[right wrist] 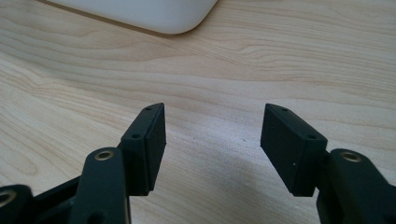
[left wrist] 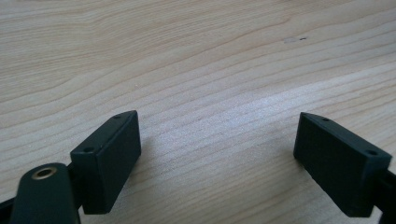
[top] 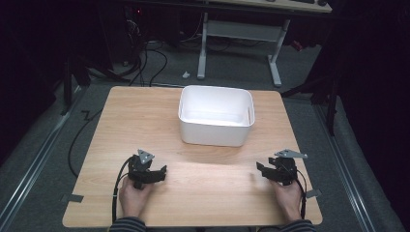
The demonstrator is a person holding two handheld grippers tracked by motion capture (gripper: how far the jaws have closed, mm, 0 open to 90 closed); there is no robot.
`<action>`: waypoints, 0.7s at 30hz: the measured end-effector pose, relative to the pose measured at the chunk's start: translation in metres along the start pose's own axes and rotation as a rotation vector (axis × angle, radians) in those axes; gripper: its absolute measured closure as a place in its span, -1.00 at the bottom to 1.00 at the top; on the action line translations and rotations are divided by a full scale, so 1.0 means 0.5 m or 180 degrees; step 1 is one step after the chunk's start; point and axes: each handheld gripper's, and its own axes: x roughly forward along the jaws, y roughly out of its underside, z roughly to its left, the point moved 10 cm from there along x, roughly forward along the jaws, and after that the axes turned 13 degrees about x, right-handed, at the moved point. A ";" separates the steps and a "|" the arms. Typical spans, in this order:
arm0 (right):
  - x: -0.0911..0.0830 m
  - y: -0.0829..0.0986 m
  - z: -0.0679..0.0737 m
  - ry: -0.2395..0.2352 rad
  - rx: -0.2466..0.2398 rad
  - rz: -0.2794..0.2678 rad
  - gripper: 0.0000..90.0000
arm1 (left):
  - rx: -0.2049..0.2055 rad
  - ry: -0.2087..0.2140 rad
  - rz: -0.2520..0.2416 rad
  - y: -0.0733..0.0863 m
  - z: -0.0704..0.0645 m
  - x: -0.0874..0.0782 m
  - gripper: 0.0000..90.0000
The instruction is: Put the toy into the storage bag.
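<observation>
A white rectangular bin (top: 215, 115) stands on the wooden table (top: 145, 116) behind its middle; its inside looks empty. My left gripper (top: 157, 173) rests low over the table at the front left, held by a hand, jaws wide apart with bare wood between them. In the left gripper view the left gripper (left wrist: 217, 149) is open over plain wood. My right gripper (top: 263, 170) sits at the front right, also held by a hand. In the right gripper view the right gripper (right wrist: 212, 135) stands open, and the bin's rounded corner (right wrist: 159, 14) lies ahead at the top.
Beyond the table is a grey floor with black cables (top: 150, 63) and the white legs of a desk (top: 239, 43). Small tape marks (top: 71, 197) sit at the table's front corners. Dark curtains flank both sides.
</observation>
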 end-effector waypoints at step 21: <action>0.024 0.002 -0.008 0.0149 -0.0098 -0.0088 -0.10 | -0.0001 0.0002 -0.0001 0.000 0.000 0.000 -0.67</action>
